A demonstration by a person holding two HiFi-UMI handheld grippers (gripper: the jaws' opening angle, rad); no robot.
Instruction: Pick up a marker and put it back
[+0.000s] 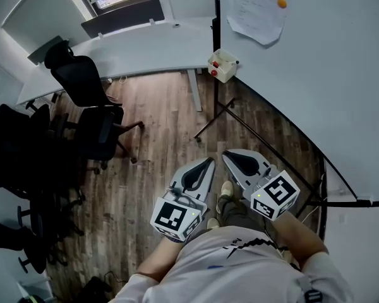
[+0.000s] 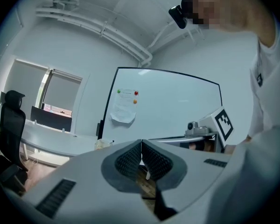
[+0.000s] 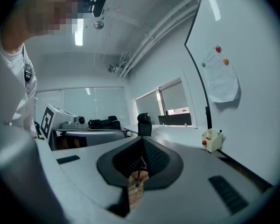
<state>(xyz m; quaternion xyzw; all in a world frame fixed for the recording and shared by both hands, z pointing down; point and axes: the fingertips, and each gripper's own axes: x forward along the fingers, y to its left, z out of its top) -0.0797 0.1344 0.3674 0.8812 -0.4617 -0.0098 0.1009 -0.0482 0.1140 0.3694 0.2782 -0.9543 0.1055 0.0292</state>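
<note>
A small cream marker holder (image 1: 222,65) with red parts hangs at the whiteboard's (image 1: 316,87) lower left edge. The same holder (image 3: 212,140) shows in the right gripper view with a dark marker tip poking out of its top, and small and low as the holder (image 2: 102,143) in the left gripper view. I hold both grippers close to my body, well short of it. The left gripper (image 1: 208,161) (image 2: 141,143) is shut and empty. Beside it the right gripper (image 1: 227,154) (image 3: 142,139) is shut too, with nothing held.
A sheet of paper (image 1: 259,8) is pinned to the board by coloured magnets. The board's black stand legs (image 1: 218,115) spread over the wooden floor. A curved white desk (image 1: 132,52) runs behind, with black office chairs (image 1: 82,84) at the left.
</note>
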